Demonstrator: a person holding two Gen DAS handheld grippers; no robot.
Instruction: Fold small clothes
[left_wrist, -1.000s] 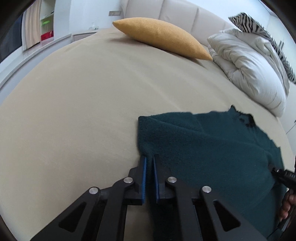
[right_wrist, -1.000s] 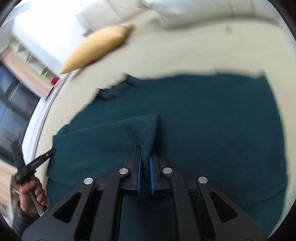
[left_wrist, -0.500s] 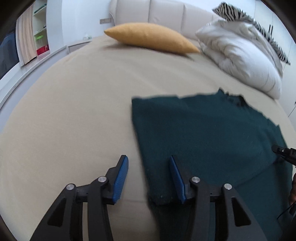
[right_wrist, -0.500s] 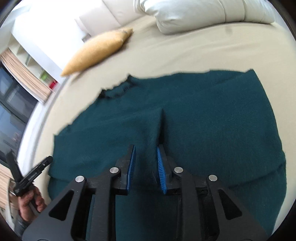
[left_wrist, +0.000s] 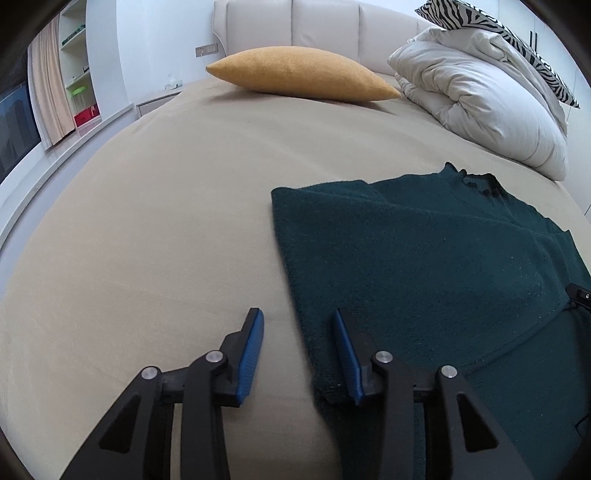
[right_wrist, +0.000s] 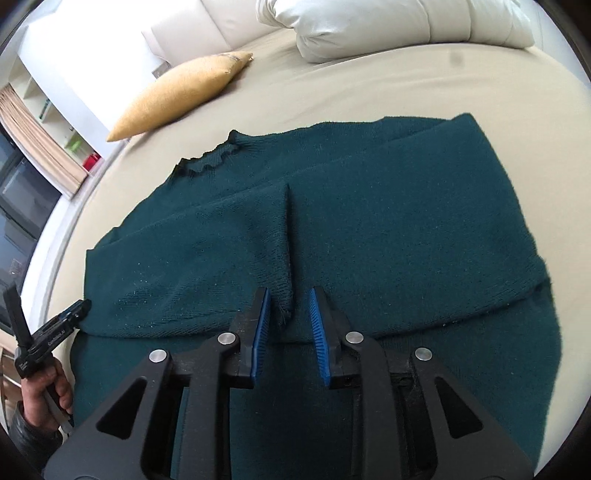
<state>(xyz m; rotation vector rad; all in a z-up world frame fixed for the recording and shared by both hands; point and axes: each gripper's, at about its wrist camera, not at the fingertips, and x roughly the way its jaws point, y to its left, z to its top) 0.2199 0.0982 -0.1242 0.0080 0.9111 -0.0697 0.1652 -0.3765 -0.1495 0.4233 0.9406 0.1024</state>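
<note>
The dark green sweater (right_wrist: 369, 229) is lying partly folded on the beige bed (left_wrist: 147, 240), its near hem cut off by both views. The left gripper (left_wrist: 297, 354) is gaping half open after a slight closing, straddling the sweater's edge, apparently gripping nothing. The right gripper (right_wrist: 288, 325) is standing slightly parted around a sleeve cuff (right_wrist: 286, 295), pads seemingly clear.

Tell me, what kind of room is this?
A bedroom, most likely. The sweater lies on a wide bed with a padded headboard, and a yellow pillow and a bundled white duvet sit near its head.
</note>
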